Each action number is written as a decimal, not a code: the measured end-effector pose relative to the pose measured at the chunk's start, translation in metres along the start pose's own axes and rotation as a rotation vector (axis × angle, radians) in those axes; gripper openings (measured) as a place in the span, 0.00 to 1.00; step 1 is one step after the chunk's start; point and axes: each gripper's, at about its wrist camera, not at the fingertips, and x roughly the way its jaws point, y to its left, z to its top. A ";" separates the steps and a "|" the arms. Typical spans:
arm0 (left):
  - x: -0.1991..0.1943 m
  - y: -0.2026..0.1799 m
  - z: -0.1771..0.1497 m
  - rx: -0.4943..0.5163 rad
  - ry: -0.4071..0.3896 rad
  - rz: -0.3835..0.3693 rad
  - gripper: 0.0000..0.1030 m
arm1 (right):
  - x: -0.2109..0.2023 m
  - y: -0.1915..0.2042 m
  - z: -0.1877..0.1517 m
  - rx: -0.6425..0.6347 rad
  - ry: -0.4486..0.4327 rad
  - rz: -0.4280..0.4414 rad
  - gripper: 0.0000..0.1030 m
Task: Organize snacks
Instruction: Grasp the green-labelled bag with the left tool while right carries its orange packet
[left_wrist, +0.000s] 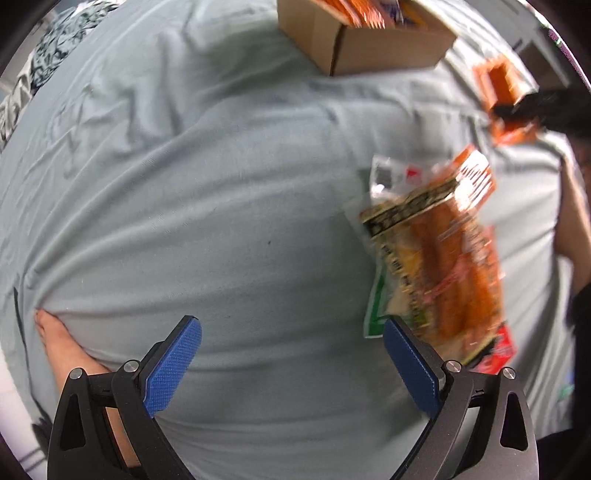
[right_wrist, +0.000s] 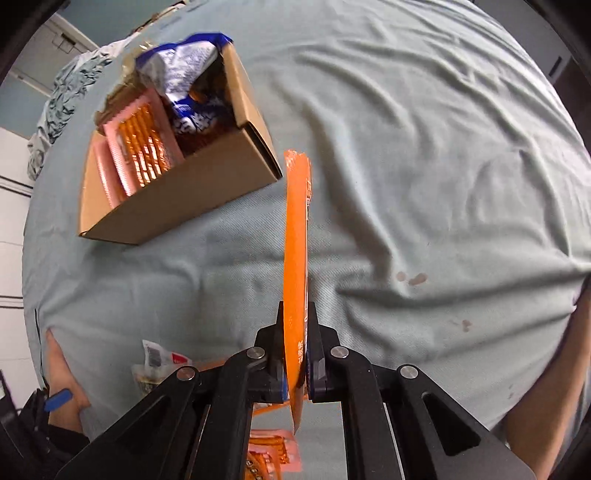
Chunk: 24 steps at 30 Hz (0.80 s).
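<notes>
Left gripper (left_wrist: 291, 354): blue-padded jaws wide apart, empty, above pale green bedsheet (left_wrist: 184, 184), blurred orange-and-yellow snack bag (left_wrist: 443, 266) just beside. Right gripper (right_wrist: 295, 350): clamped on thin orange snack packet (right_wrist: 295, 240), edge-on, near brown cardboard box (right_wrist: 177, 199) holding snacks.

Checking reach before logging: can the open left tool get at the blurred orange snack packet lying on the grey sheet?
Probably yes: the left tool stands open, the orange snack packet beside its finger, nothing covering it.

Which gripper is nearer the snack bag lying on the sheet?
Left. The open left gripper hangs right over the sheet with one finger beside the snack bag. The right gripper, shut on an orange packet, is farther off.
</notes>
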 end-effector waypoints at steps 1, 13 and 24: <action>0.007 -0.001 0.000 0.011 0.017 0.017 0.97 | -0.003 -0.001 -0.003 -0.009 -0.001 0.000 0.04; 0.045 -0.049 0.007 0.166 0.083 0.032 0.82 | -0.024 -0.005 -0.006 -0.027 0.012 0.018 0.04; 0.038 -0.077 0.018 0.188 0.056 -0.040 0.82 | -0.025 -0.013 -0.011 -0.020 0.019 0.016 0.04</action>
